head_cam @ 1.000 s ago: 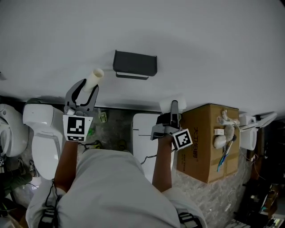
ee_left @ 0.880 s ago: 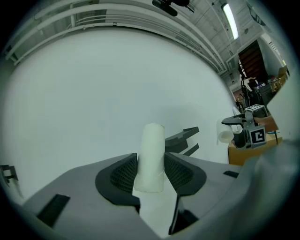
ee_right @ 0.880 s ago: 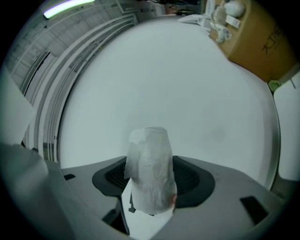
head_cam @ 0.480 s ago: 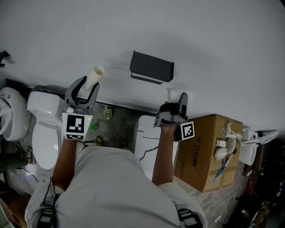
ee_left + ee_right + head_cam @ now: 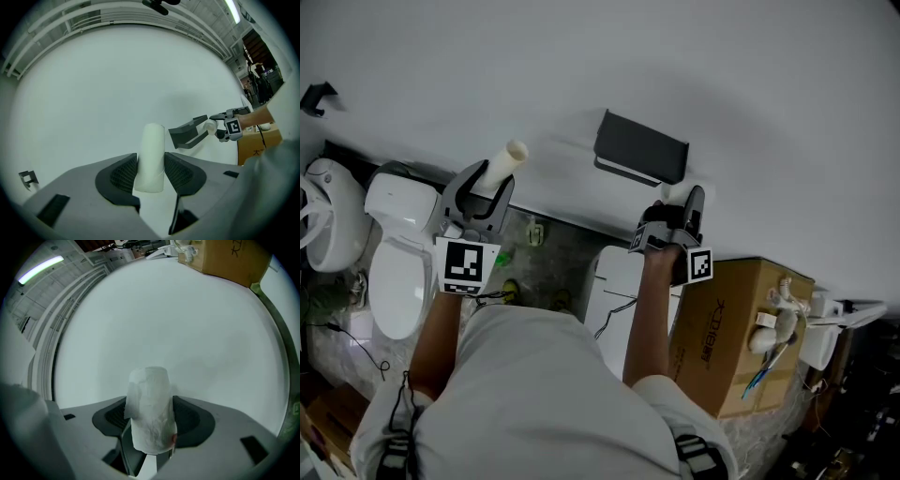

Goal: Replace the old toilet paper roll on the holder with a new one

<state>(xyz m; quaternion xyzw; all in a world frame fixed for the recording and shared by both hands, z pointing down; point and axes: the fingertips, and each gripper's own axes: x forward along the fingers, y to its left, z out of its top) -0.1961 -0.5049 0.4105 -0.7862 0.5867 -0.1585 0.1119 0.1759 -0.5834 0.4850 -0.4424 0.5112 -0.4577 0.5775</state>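
The dark grey holder [image 5: 642, 150] is fixed to the white wall. My left gripper [image 5: 487, 180] is shut on a smooth white tube [image 5: 508, 157], which sticks out past the jaws toward the wall, left of the holder. In the left gripper view the tube [image 5: 151, 150] stands upright between the pads of the left gripper [image 5: 150, 172]. My right gripper [image 5: 682, 202] sits just below and right of the holder. It is shut on a thin crumpled toilet paper roll [image 5: 150, 404], held between the jaws of the right gripper [image 5: 149, 422]. The holder [image 5: 187, 133] also shows in the left gripper view.
A white toilet [image 5: 394, 253] stands at the left, with another white fixture [image 5: 614, 286] below the holder. A cardboard box [image 5: 736, 328] with small items on top stands at the right. The wall [image 5: 600, 66] is bare above the holder.
My right gripper has rolled and moved up closer to the holder with the crumpled roll. The left gripper with the tube has drifted further left of the holder. The head view has turned.
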